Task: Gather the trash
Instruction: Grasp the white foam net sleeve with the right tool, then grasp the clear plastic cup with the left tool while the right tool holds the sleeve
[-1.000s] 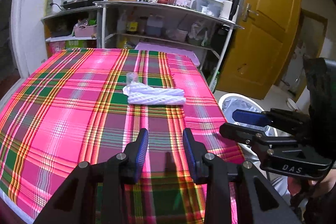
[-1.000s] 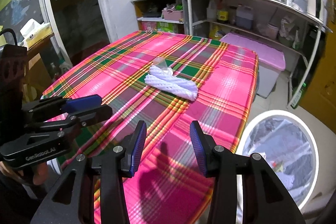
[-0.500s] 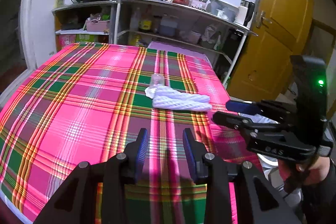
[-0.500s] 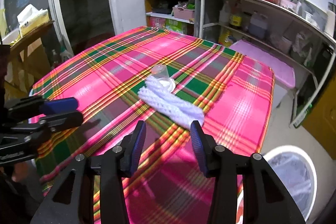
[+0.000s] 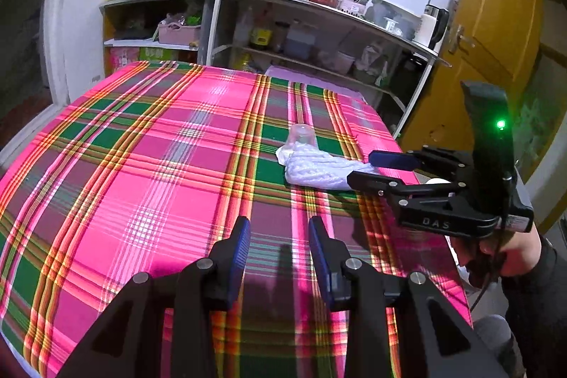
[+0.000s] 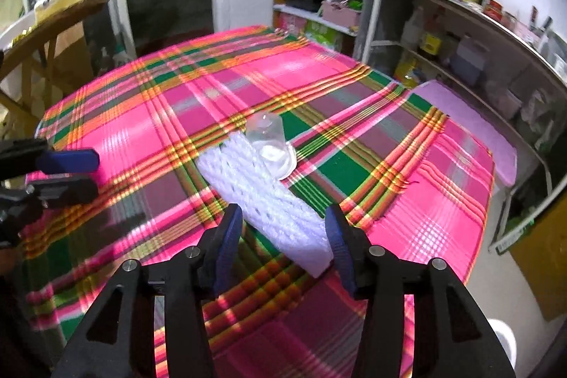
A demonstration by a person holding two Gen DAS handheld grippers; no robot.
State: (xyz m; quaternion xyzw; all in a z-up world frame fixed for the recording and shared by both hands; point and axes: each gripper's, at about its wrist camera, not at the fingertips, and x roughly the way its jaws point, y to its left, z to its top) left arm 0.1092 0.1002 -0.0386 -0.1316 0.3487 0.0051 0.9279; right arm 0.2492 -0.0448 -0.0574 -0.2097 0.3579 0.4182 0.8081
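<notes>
On the plaid tabletop (image 6: 443, 201) | right claw (image 6: 283, 225) spread wide, its fingertips either side of the near end of the white foam net (image 6: 269, 204), not gripping | left claw (image 5: 278, 236) open, holding nothing, over bare cloth | clear plastic cup (image 6: 271, 144) on its side, touching the net's far end | shelves (image 6: 460, 34) beyond.

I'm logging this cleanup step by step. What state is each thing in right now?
Foam net: lying flat on the tablecloth, not gripped.
Plastic cup: tipped on its side, touching the net.
Right gripper: open, straddling the net's near end.
Left gripper: open, empty.
</notes>
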